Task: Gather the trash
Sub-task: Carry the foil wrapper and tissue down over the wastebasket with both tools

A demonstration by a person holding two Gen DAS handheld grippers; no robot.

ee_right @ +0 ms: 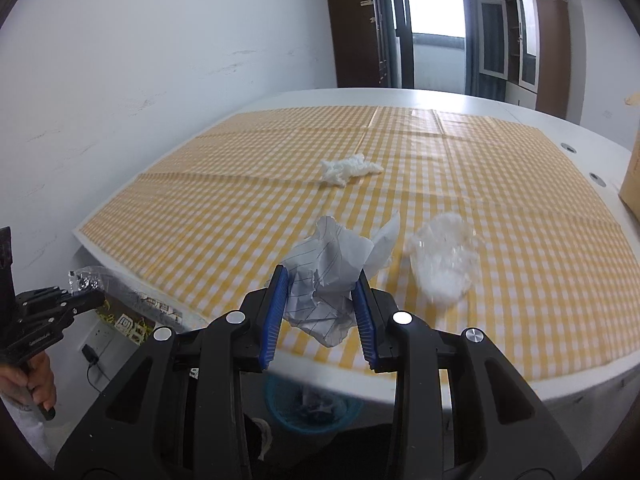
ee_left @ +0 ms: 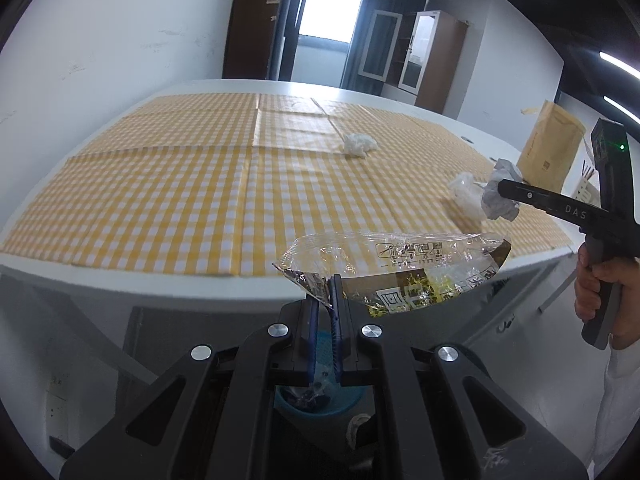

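My left gripper is shut on one corner of a clear and foil snack wrapper, which hangs off the table's near edge. My right gripper is shut on a crumpled ball of lined paper, held just above the checked cloth; the same paper ball shows at the right of the left wrist view. A crumpled clear plastic piece lies on the cloth to the right of the paper. A white tissue wad lies farther back. A blue bin with trash in it stands on the floor below both grippers.
The yellow checked cloth covers a white table beside a white wall. A brown padded envelope stands at the table's right side. A person's hand holds the right gripper's handle. Cabinets and a window are at the back.
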